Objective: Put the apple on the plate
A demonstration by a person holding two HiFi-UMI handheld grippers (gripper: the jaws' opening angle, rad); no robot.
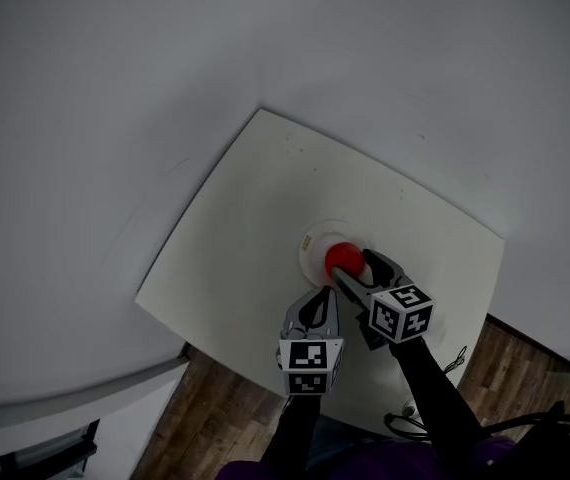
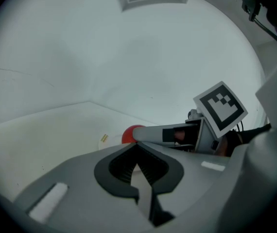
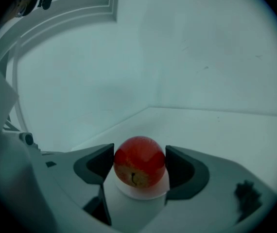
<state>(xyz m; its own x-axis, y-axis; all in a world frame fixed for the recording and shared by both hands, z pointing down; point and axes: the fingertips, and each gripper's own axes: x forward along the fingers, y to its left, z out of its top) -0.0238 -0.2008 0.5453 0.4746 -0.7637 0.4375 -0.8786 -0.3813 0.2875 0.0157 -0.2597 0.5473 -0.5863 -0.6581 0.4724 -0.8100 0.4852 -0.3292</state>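
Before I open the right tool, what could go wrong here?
1. The right tool looks closed on the apple, which sits on the small plate. A lopsided release or a backward drag could roll the round apple off the rim.
2. The left tool hangs shut and empty close beside the right one, so pulling back could knock them together.

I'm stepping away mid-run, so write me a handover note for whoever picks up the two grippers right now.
Right gripper: jaws close against both sides of the apple, apparently gripping it.
Left gripper: shut, empty, just short of the plate.
Done: the apple looks seated on the plate, on the white table.
Left: open the right jaws and back away without nudging the apple.
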